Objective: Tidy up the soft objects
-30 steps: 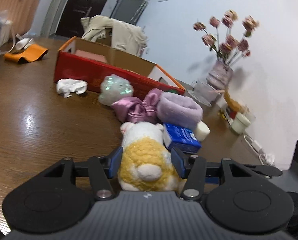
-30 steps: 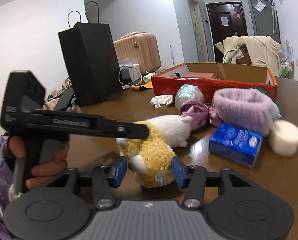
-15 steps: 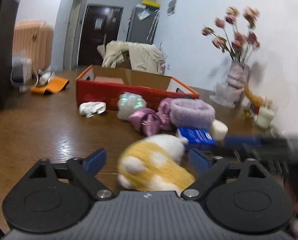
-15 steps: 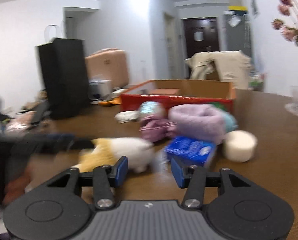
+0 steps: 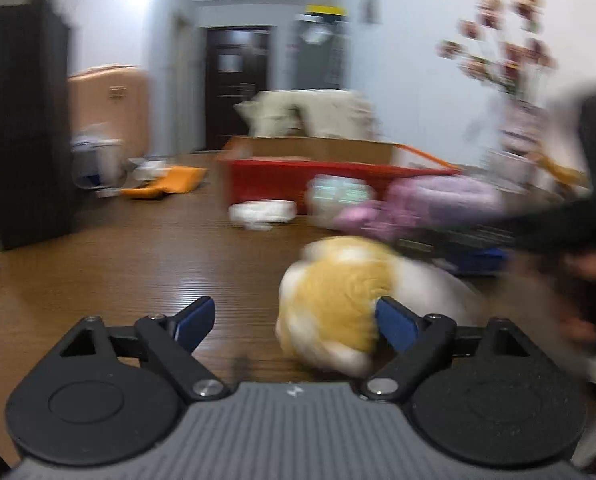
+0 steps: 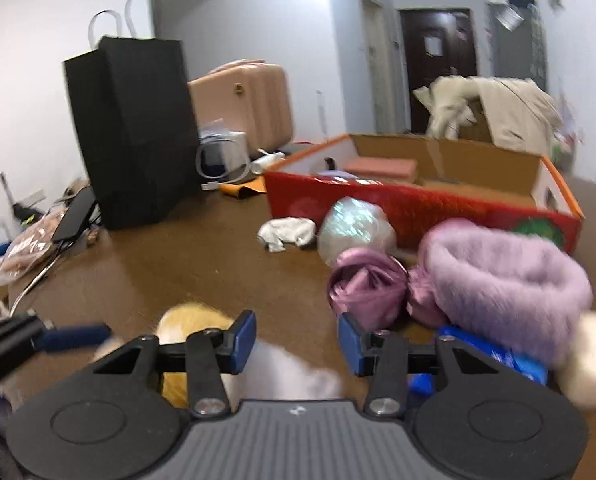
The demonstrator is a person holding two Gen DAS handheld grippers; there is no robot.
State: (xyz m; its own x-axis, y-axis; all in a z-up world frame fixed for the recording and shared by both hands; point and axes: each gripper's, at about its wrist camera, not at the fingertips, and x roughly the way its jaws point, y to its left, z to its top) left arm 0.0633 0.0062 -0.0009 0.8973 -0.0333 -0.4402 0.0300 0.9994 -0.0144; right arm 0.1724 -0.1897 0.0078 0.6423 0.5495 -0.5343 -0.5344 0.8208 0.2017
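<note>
On the brown wooden surface (image 6: 170, 256), going left to right in the right wrist view: a black paper bag (image 6: 134, 128) stands upright at the left, a white rag (image 6: 286, 233) lies near the middle, then an iridescent ball (image 6: 355, 228) just in front of the red box (image 6: 417, 208), a pink satin bundle (image 6: 367, 288) and a fluffy purple band (image 6: 505, 284). The band lies over a blue pack (image 6: 513, 360) whose print is too blurred to read. No writing can be made out anywhere.

The left gripper (image 5: 294, 322) is spread wide and closing; the yellow-and-white plush (image 5: 337, 300) lies on the surface between its fingers, against the right one only, not pinched. The right gripper (image 6: 296, 338) is half spread and closing, with the plush low between its fingers and not pinched.
</note>
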